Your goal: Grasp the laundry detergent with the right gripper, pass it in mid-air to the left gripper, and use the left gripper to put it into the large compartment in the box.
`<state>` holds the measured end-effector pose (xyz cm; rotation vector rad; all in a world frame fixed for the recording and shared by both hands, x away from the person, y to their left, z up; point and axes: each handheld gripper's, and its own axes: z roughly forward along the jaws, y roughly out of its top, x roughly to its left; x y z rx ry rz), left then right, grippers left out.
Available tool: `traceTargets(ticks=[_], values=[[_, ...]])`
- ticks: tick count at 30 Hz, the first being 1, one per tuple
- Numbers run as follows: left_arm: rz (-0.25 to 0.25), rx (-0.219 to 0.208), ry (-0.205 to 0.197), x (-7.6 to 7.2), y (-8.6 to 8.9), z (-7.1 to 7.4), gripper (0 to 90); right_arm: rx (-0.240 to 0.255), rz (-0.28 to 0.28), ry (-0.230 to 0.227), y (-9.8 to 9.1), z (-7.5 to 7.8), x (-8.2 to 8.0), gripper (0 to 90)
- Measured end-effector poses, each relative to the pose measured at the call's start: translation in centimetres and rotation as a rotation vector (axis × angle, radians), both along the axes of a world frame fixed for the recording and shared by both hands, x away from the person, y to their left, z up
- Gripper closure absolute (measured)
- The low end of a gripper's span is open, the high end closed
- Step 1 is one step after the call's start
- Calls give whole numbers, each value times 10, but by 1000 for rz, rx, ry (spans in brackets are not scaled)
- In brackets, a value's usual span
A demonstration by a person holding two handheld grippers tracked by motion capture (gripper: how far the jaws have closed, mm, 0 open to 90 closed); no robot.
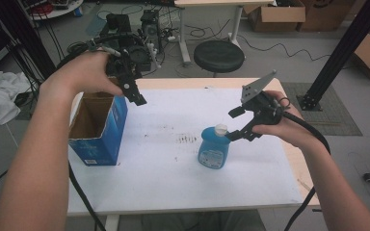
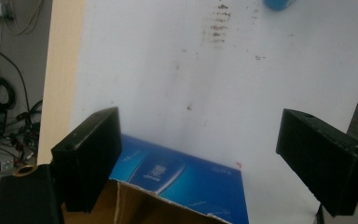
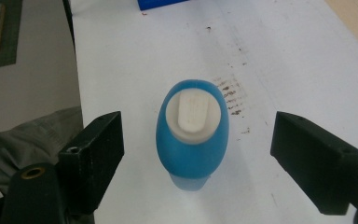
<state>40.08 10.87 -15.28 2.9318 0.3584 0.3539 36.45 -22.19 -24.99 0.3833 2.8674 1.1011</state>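
A blue bottle (image 1: 214, 150) with a white cap stands upright on the white tabletop (image 1: 173, 168). From above, the right gripper (image 1: 235, 123) hovers beside its cap. Its own view looks down with jaws spread wide, empty, either side of the bottle. The left gripper (image 1: 136, 95), wide open, hangs over an open blue box (image 1: 99, 130), probably not touching it.

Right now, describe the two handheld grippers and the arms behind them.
Both the left gripper and the right gripper are black with blocky rectangular jaws and thick black cables. The right one carries a grey three-cornered plate. Both forearms are bare, no sleeves.
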Motion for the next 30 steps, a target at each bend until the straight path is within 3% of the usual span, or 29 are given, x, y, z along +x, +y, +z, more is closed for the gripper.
traceTargets(ticks=[11,30], values=[[2,3,2,0,-2,-1,149,66,-30,-21,-23,-26,-10,172],[1,11,11,2,-6,-4,150,158,-72,3,-41,-67,-16,161]])
